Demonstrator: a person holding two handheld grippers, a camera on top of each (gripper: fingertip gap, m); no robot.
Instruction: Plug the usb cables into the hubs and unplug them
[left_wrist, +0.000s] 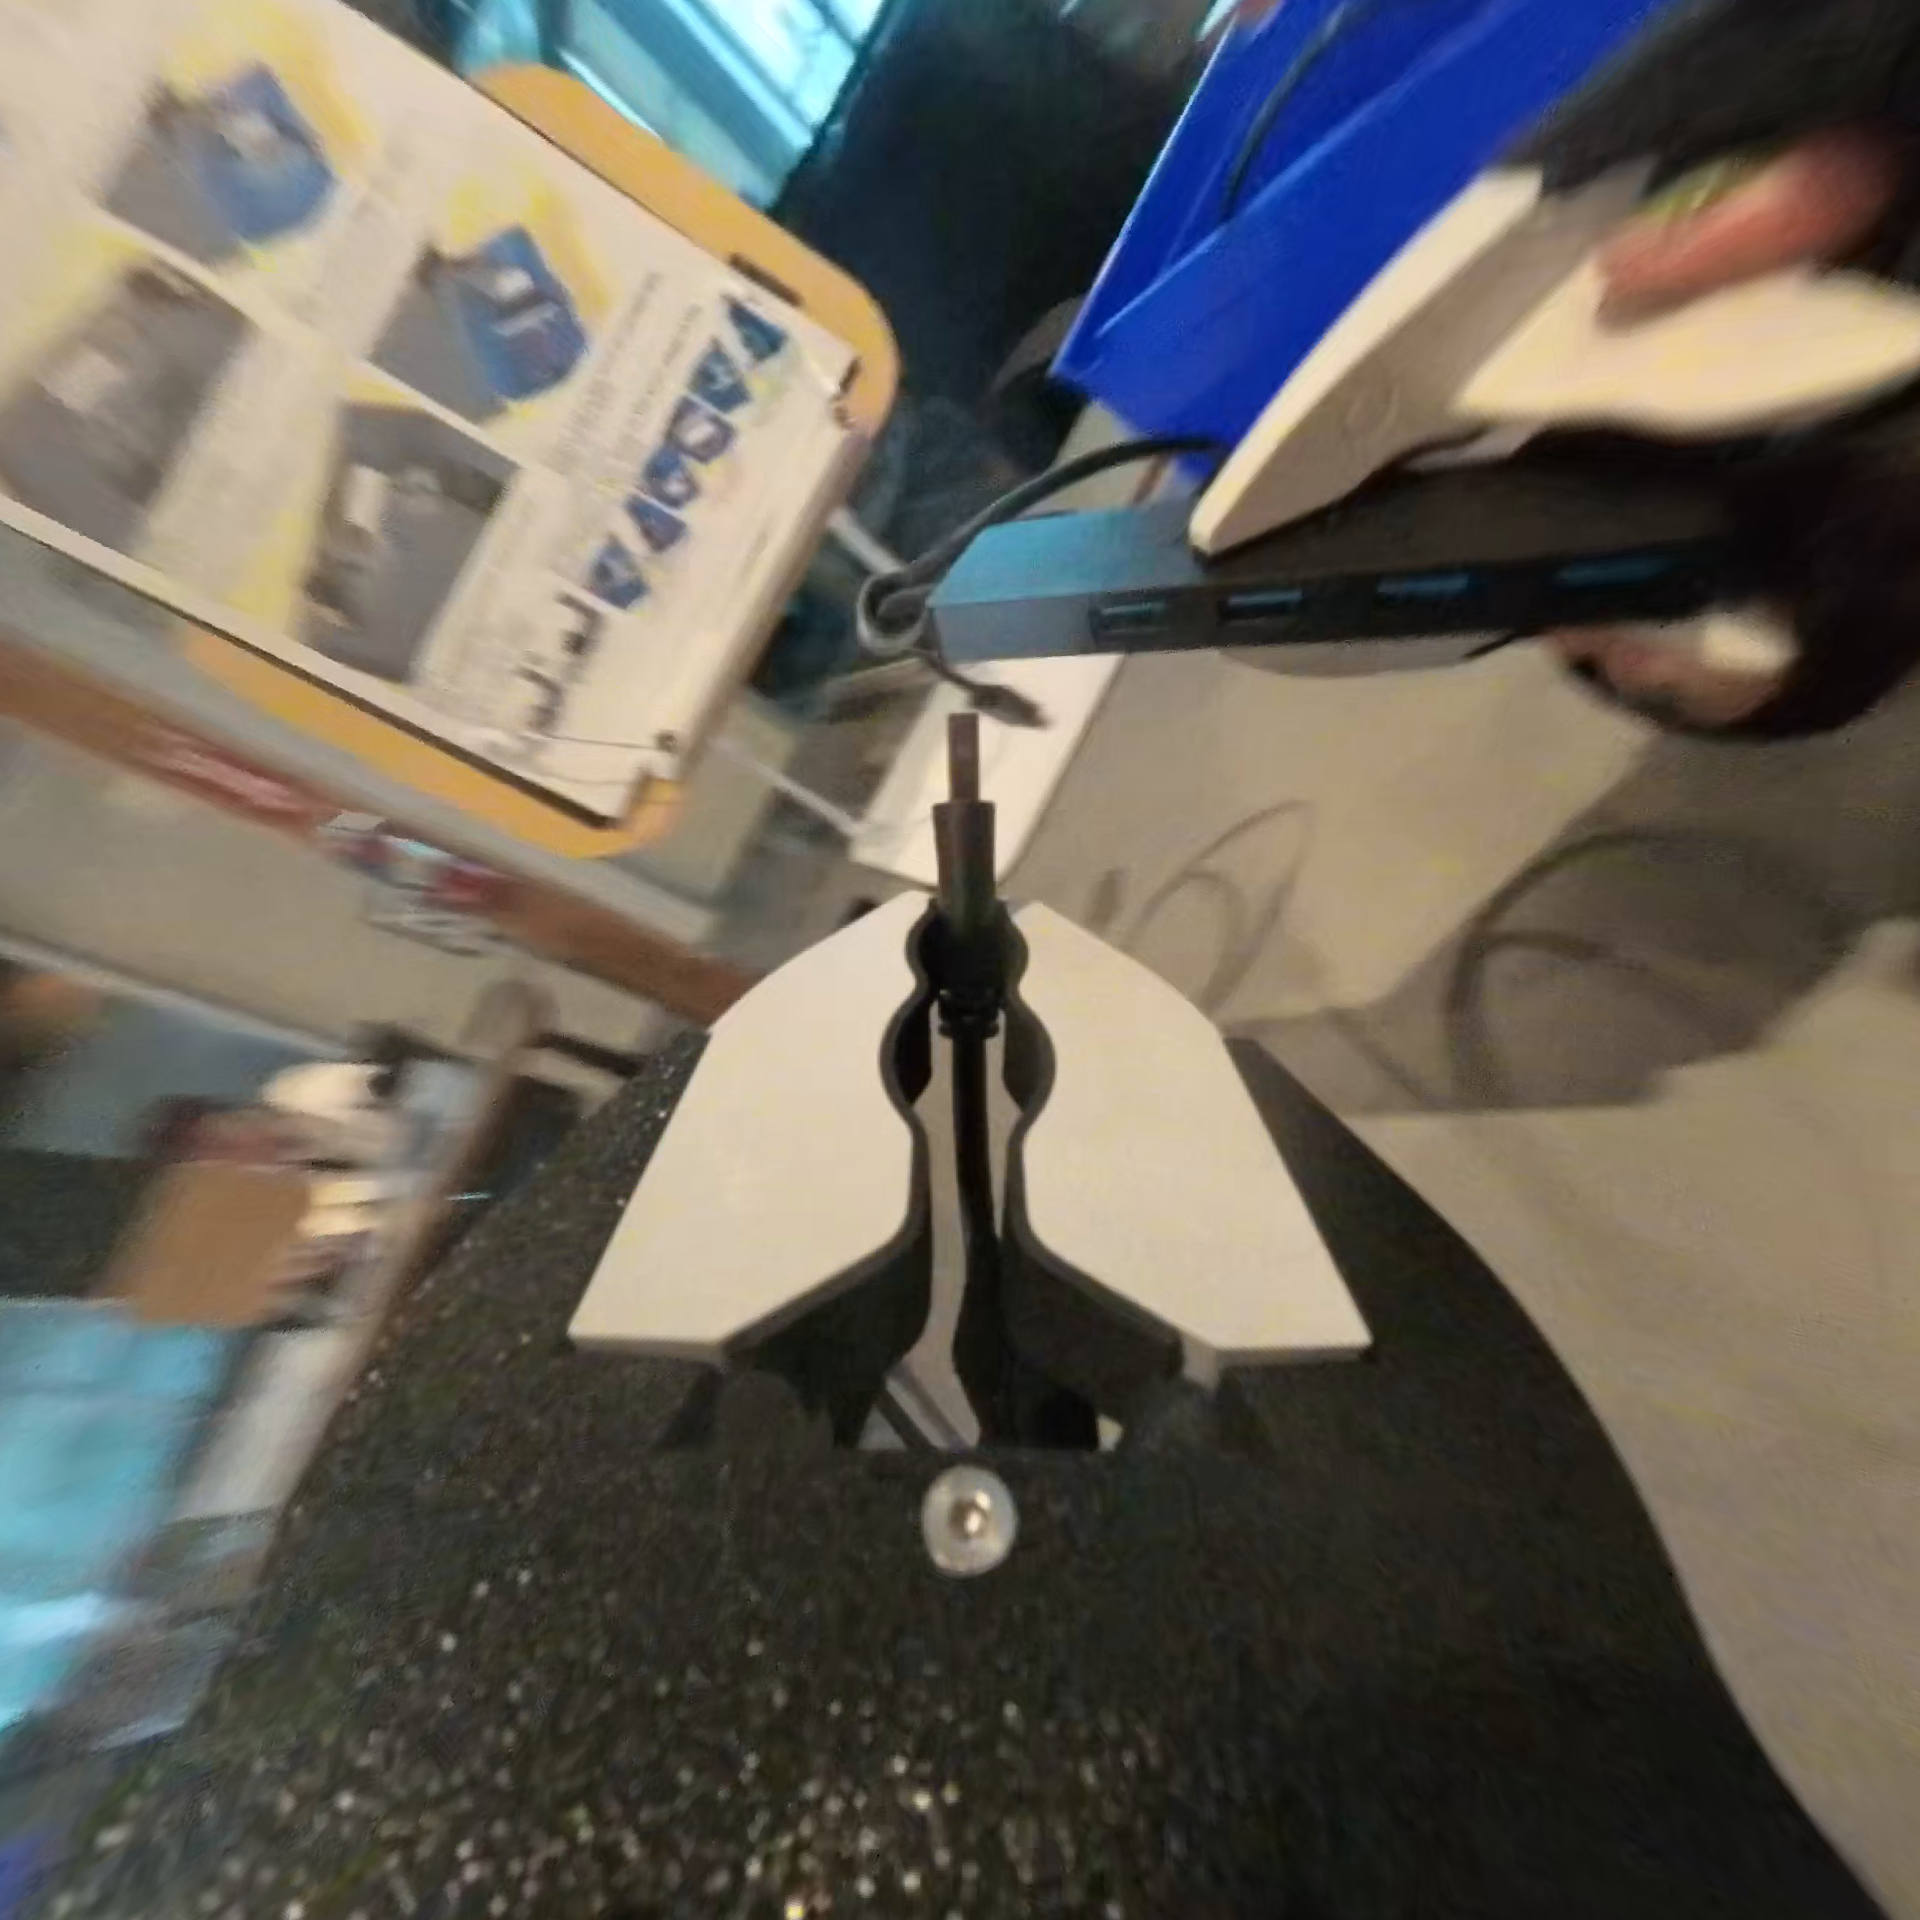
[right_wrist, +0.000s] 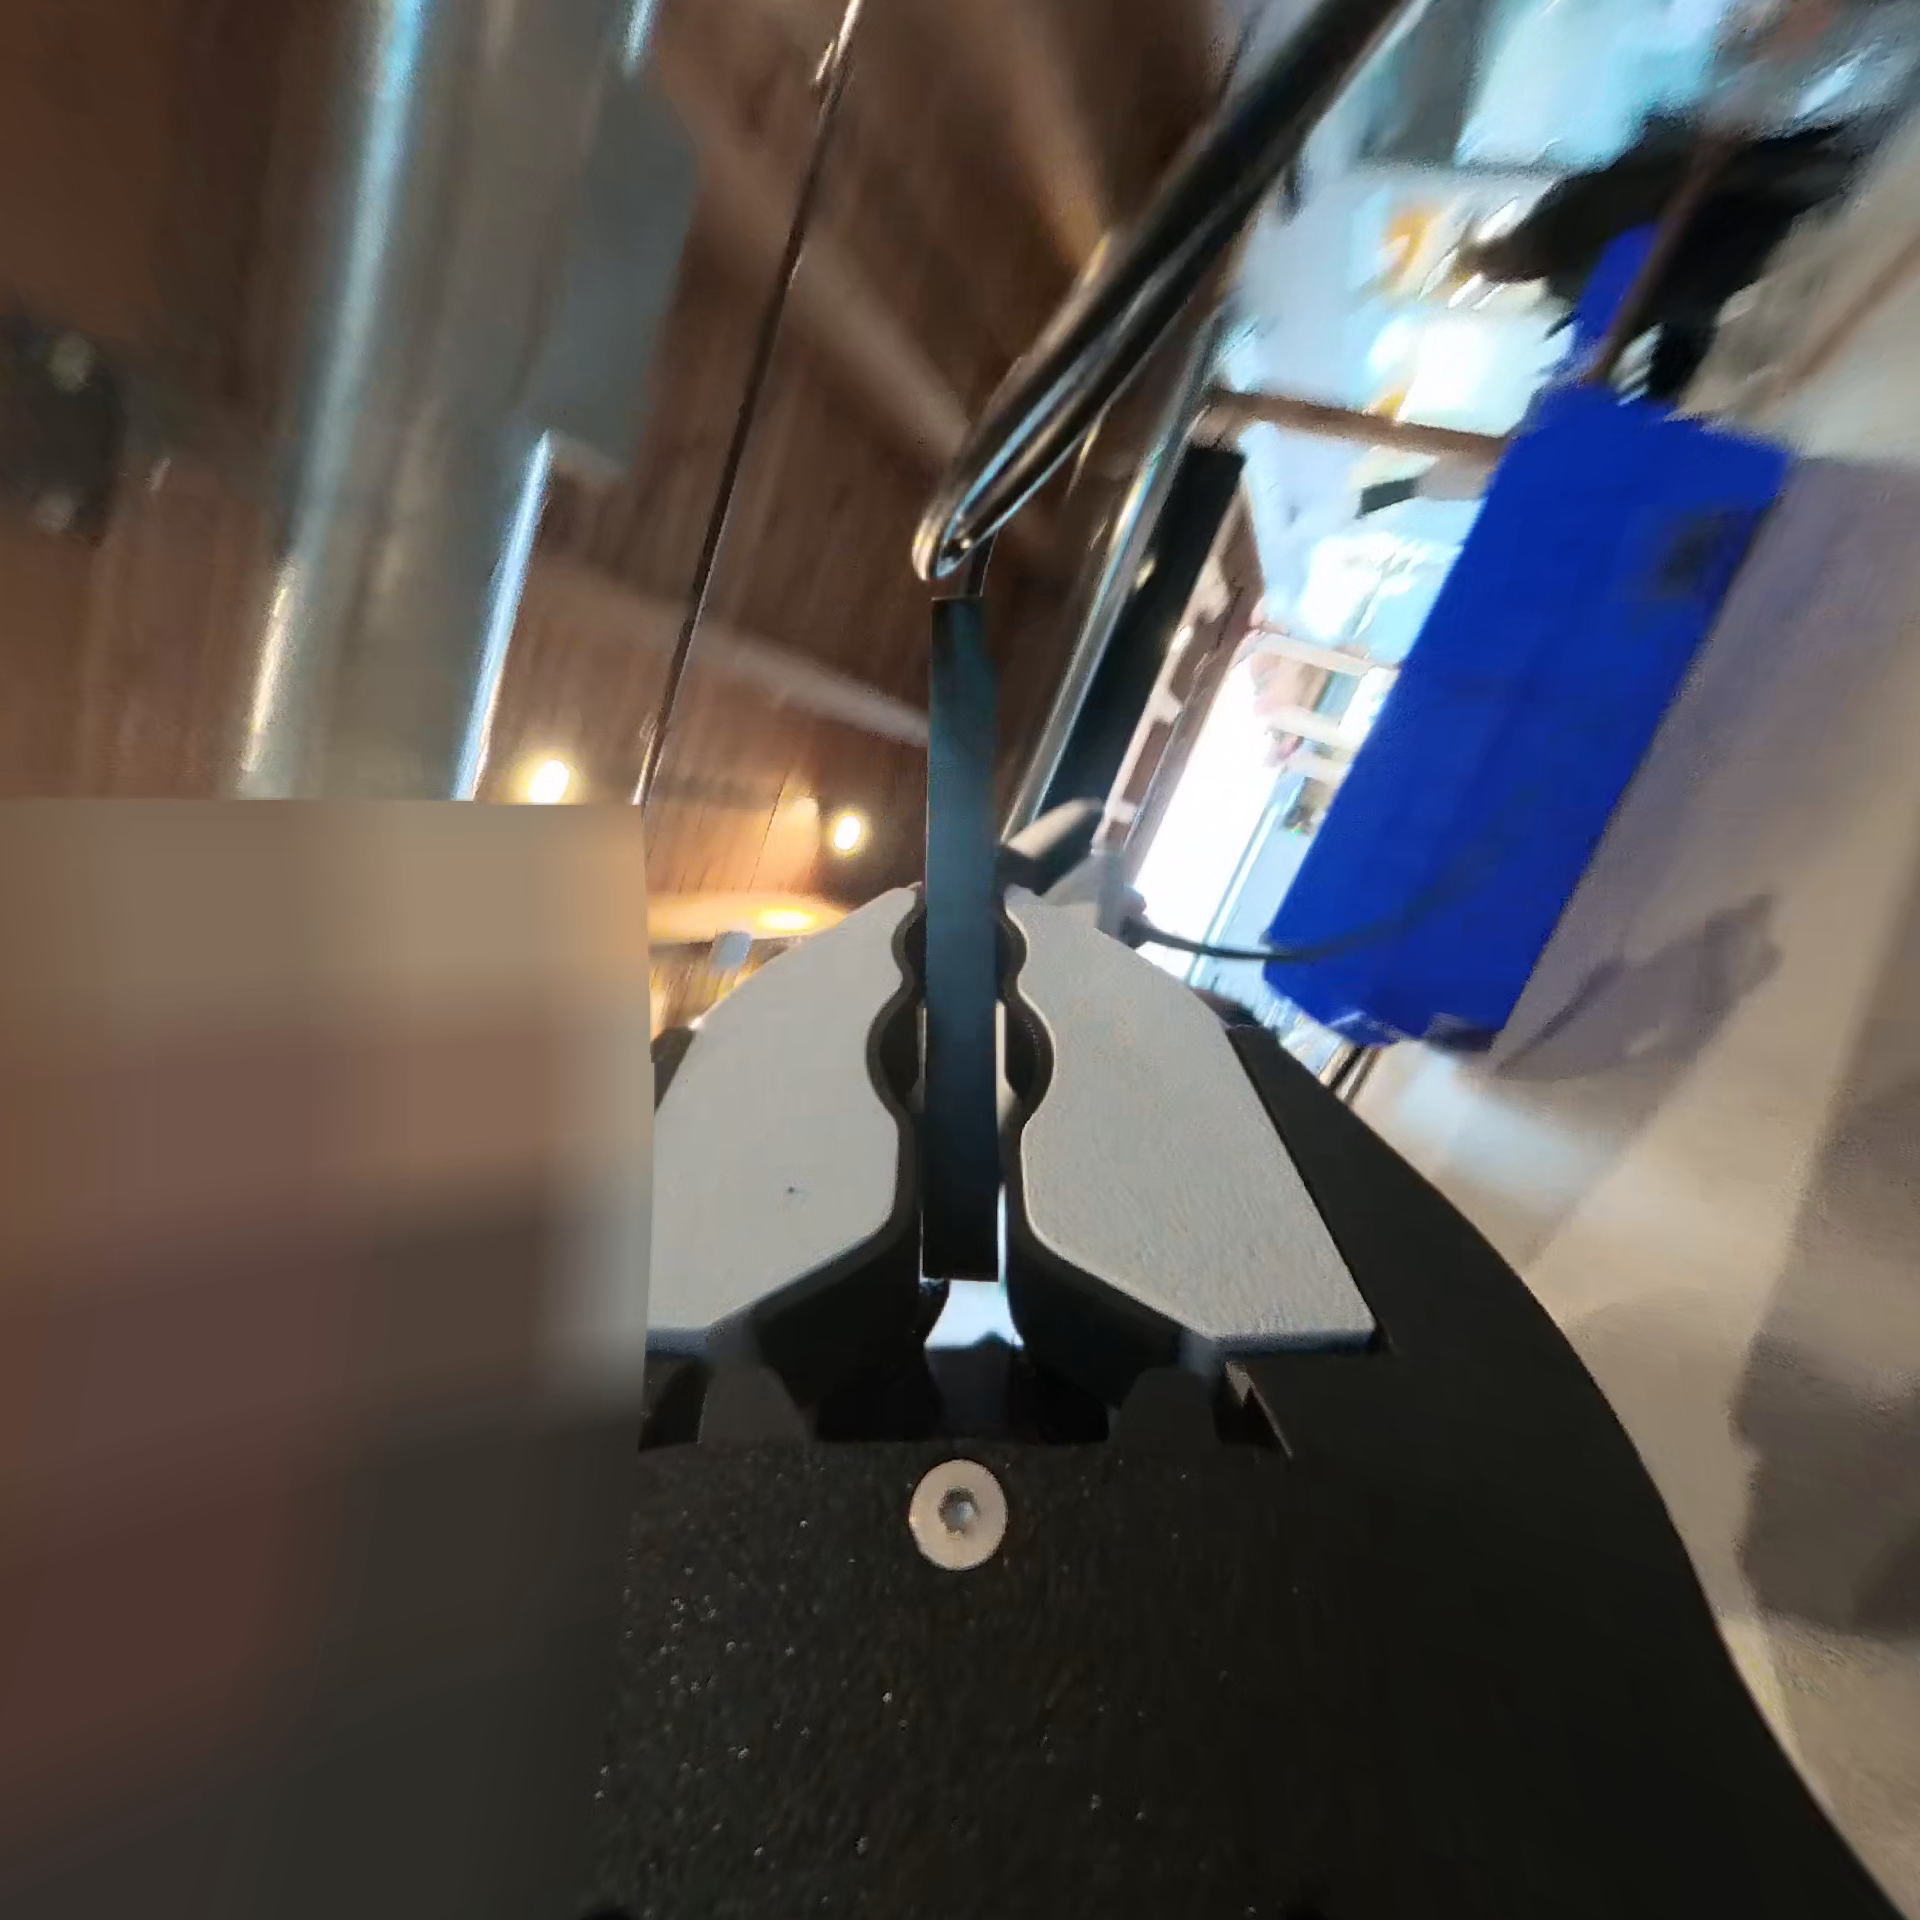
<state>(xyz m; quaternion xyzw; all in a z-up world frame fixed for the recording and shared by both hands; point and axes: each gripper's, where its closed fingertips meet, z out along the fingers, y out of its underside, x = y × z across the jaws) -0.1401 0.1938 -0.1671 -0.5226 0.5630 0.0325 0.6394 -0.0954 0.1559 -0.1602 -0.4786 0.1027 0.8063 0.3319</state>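
My left gripper (left_wrist: 964, 920) is shut on a black USB cable (left_wrist: 958, 831), with the plug sticking out past the fingertips, pointing forward. Just beyond and above the plug, a slim grey USB hub (left_wrist: 1226, 603) with several blue ports is held in the air by my right gripper (left_wrist: 1455, 499), seen at the upper right. The plug tip is a short gap below the hub and not in a port. In the right wrist view my right gripper (right_wrist: 961, 925) is shut on the hub (right_wrist: 958, 883), seen edge-on, with its grey cable (right_wrist: 1091, 343) looping away.
A printed product box (left_wrist: 416, 416) with an orange rim stands at the left. A blue box (left_wrist: 1299, 239) is behind the hub and also shows in the right wrist view (right_wrist: 1527, 717). A white tablecloth (left_wrist: 1558, 1039) with loose cables lies below.
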